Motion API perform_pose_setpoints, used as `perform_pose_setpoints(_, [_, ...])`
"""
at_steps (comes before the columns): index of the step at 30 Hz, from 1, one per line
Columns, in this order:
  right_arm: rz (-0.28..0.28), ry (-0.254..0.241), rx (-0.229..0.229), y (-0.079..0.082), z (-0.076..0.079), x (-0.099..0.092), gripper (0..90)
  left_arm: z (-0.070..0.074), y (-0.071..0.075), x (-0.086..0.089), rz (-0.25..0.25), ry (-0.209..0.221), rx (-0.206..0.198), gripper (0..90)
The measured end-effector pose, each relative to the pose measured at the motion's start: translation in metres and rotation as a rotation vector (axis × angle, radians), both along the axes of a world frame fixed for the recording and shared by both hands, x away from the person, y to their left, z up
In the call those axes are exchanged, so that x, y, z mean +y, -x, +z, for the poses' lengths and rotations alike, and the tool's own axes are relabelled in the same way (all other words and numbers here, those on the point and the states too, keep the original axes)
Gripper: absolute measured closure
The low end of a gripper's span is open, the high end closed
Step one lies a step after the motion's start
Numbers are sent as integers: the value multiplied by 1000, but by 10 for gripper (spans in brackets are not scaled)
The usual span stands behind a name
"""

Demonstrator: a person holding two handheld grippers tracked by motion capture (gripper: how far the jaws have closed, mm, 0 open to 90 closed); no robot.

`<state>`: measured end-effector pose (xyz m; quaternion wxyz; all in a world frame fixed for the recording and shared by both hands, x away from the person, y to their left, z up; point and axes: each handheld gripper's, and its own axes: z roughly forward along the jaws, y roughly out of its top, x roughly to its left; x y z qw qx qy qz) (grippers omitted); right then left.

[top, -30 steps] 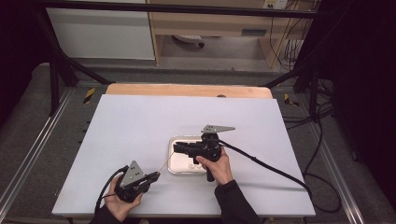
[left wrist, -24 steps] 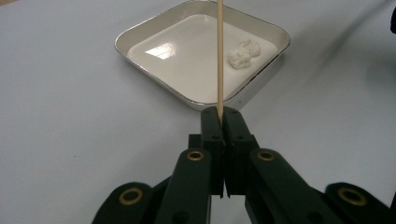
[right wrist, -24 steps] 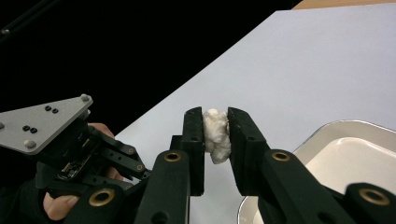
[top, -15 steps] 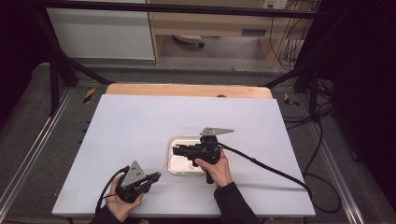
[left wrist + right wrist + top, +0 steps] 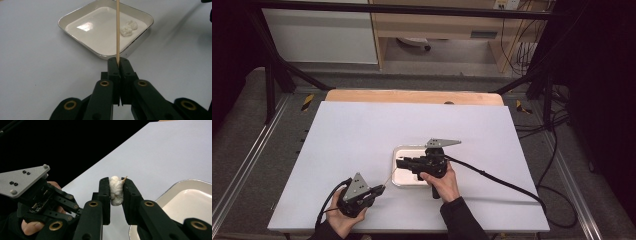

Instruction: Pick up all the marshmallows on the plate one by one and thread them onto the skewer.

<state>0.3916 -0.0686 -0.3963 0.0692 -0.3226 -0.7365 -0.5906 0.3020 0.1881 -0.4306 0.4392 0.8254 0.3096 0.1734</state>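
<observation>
Seen from the high view: sitting toward the near edge of the white surface [image 5: 362, 135], a square white tray [image 5: 398, 176]. Hovering over the tray's right half, the right gripper [image 5: 401, 163], lying level and pointing left. Resting near the tray's near-left corner, the left gripper [image 5: 381, 190], aiming a thin wooden skewer [image 5: 388, 181] at that corner.

Looking along the left gripper [image 5: 119, 61] in its own view: jaws pressed together, clamping the base of the skewer [image 5: 117, 30], the stick running straight up across the tray [image 5: 75, 31]. Lying inside the tray, close to its right rim, two small white lumps [image 5: 129, 28].

Looking along the right gripper [image 5: 116, 188] in its own view: jaws squeezing a white lump [image 5: 115, 188] between them, a skewer tip [image 5: 124, 179] poking out at the lump's upper right. Showing at the lower right, just beside the gripper, a corner of the tray [image 5: 175, 188]. Waiting left of the tray, the left gripper [image 5: 78, 211] with its grey plate, a hand behind it.
</observation>
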Motion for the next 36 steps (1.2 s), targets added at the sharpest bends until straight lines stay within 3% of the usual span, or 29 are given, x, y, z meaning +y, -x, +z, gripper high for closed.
perform_pose_setpoints(6, [-4,8,-3,1,-1,0,793,0,-1,-1,-2,4,3,887])
perform_pose_setpoints(8, [15,12,12,2,-3,2,790,3,0,-1,-8,39,-9,886])
perform_pose_setpoints(10, [45,14,38,4,-10,7,787,6,-1,-5,-4,30,-20,886])
perform_pose_setpoints(17, [66,31,55,11,-27,16,781,3,-3,-11,4,16,-15,886])
perform_pose_setpoints(27, [62,55,42,15,-32,18,765,1,-6,-16,8,19,-16,885])
perform_pose_setpoints(29, [56,57,36,15,-31,18,735,1,-6,-16,6,22,-17,886])
perform_pose_setpoints(36, [12,107,-29,17,-17,9,464,2,-6,-11,13,30,-15,886])
